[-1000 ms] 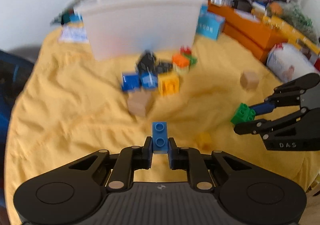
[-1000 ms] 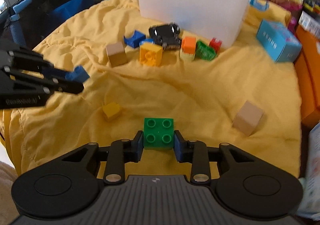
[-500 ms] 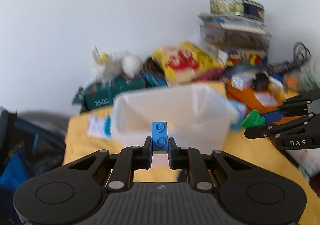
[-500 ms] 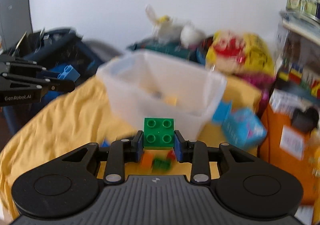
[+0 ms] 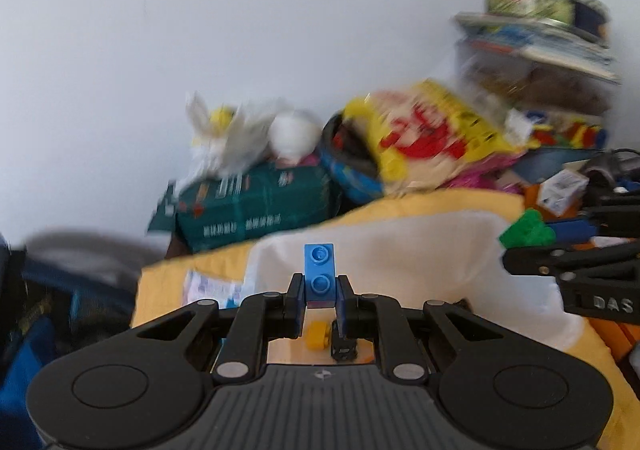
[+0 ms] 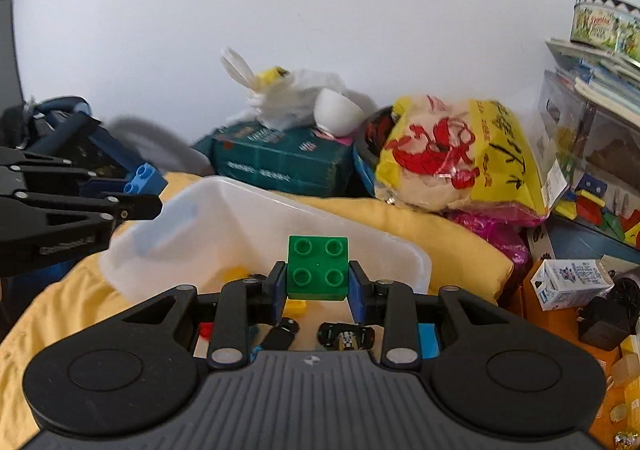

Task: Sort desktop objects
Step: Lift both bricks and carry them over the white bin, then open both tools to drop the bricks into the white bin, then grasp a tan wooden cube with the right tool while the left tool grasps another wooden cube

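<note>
Jaws of left gripper (image 5: 319, 292) clamp narrow blue brick (image 5: 319, 273), studs facing camera. Jaws of right gripper (image 6: 318, 284) clamp green four-stud brick (image 6: 318, 267). Both bricks held above translucent white bin (image 6: 224, 218) on yellow cloth (image 6: 460, 246); yellow piece (image 6: 235, 273) inside bin. Beyond: dark green box (image 6: 280, 160), yellow snack bag (image 6: 460, 158), white wall.

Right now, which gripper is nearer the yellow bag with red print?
Right. The right gripper, holding the green brick at the white bin, is in front of the bag; the left gripper, with the blue brick, is off at the bin's opposite, left end.
</note>
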